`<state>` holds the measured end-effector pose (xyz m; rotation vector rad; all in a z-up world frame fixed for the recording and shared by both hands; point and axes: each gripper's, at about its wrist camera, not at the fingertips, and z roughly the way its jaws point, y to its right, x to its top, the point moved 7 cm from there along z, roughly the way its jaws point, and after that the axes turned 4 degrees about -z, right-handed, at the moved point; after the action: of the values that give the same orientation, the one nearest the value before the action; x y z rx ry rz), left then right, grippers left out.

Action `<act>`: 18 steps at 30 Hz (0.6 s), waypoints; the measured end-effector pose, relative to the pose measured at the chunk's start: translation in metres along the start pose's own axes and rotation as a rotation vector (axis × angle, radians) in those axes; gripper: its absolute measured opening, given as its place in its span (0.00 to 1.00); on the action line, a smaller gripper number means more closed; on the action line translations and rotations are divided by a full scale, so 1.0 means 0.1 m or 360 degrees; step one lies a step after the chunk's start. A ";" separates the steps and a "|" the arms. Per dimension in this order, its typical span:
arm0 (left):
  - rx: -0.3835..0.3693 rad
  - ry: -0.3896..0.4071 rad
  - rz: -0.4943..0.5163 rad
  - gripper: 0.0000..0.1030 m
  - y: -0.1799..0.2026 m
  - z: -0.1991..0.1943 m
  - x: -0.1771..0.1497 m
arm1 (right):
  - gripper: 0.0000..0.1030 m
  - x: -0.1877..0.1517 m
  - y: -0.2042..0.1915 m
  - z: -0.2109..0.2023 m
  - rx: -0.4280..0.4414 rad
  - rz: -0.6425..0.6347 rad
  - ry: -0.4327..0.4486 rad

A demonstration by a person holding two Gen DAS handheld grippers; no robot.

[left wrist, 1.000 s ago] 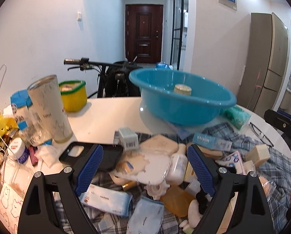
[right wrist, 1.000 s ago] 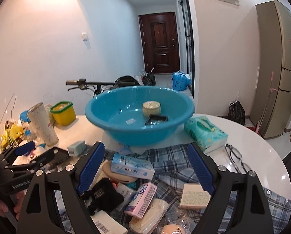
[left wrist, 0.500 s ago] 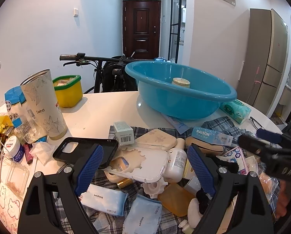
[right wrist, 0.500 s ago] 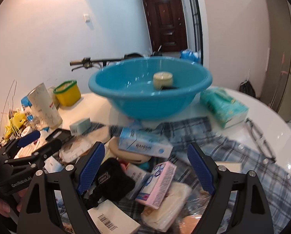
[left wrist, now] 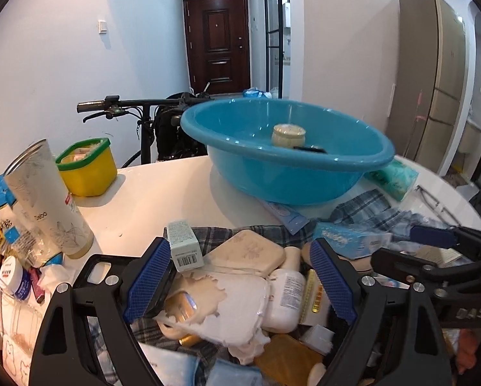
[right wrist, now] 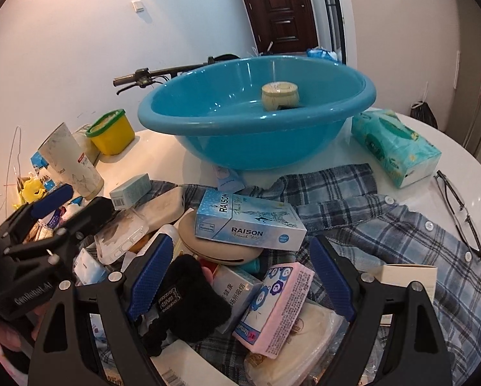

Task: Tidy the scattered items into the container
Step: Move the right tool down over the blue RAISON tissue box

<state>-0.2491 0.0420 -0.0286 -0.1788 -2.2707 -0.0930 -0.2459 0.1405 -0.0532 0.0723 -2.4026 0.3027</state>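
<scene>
Over the heaped clutter before the blue basin [right wrist: 256, 135]: right gripper [right wrist: 240, 276] and left gripper [left wrist: 240, 284], both agape and empty; picking stage, next probably closing on the pink packet [right wrist: 277, 305].

Jar [right wrist: 279, 95] in basin [right wrist: 240, 148] — clutter [right wrist: 250, 222] before

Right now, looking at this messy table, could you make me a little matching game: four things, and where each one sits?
Things:
1. small cream jar
2. green tissue pack
3. glasses
4. yellow tub

Places:
A. on the bare table, right of the plaid shirt
B. inside the blue basin
C. left of the basin, near the wall
D. just right of the basin

Pairs: 1-B, 2-D, 3-A, 4-C
</scene>
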 end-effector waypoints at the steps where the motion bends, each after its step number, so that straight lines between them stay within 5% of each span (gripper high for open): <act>1: 0.0006 -0.0037 0.0013 0.88 0.00 0.05 -0.01 | 0.83 0.01 -0.02 0.02 0.0007 -0.0003 -0.0007; 18: -0.0078 -0.0126 0.0034 0.88 0.02 0.25 -0.07 | 0.83 0.06 0.17 0.41 0.0087 0.0203 -0.0152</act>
<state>-0.2630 0.0462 -0.0505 -0.2361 -2.3463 -0.1325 -0.2791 0.1470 -0.0826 -0.0428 -2.4984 0.4335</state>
